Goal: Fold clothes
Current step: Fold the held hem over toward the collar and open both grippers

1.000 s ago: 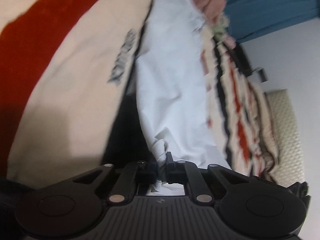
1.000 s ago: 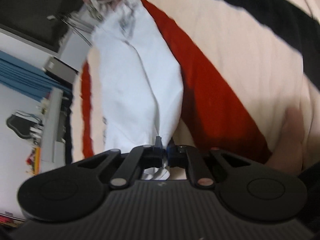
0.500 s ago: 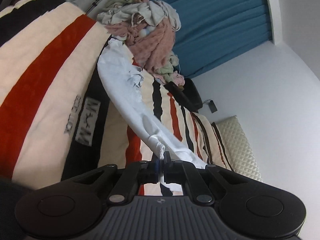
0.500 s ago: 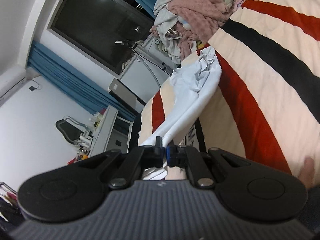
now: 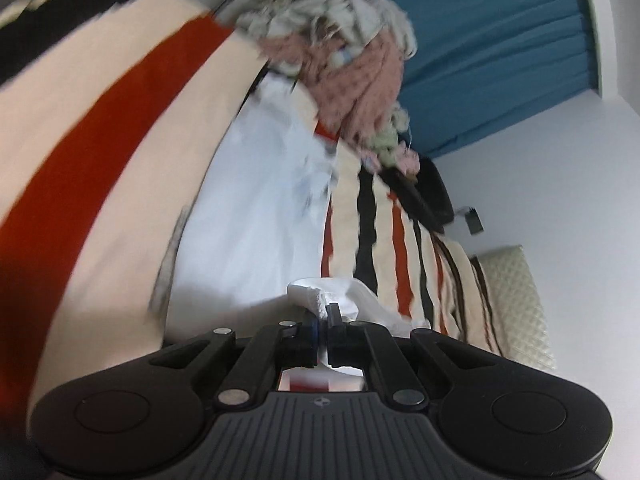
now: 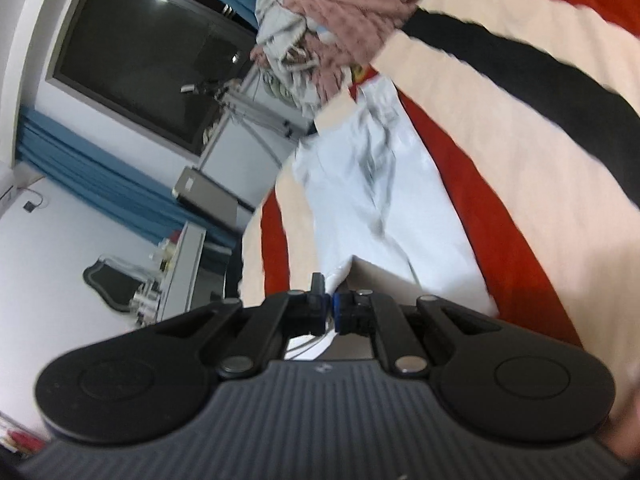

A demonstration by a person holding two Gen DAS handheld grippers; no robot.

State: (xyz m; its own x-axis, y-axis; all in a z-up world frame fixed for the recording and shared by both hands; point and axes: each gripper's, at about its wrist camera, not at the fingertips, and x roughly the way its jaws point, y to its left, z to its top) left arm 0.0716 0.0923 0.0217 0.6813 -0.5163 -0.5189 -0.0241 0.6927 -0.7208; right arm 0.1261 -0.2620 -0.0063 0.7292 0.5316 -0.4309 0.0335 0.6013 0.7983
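Observation:
A white garment [image 5: 256,216] lies stretched out along the striped bedspread [image 5: 100,128], its far end near a heap of clothes. My left gripper [image 5: 323,312] is shut on one near corner of it, where the cloth bunches at the fingertips. In the right wrist view the same white garment [image 6: 380,200] runs away from me, and my right gripper [image 6: 329,294] is shut on its other near corner. Both views are blurred by motion.
A pile of pink, grey and green clothes [image 5: 340,48] sits at the far end of the bed, also seen as the clothes pile [image 6: 340,28]. Blue curtains [image 5: 500,48], a dark window [image 6: 140,68], a desk [image 6: 176,268] and a quilted headboard [image 5: 516,300] surround the bed.
The garment hung as a narrow twisted strip half a second ago; now it spreads wider and flatter on the bedspread. Both grippers have dropped lower, still holding it.

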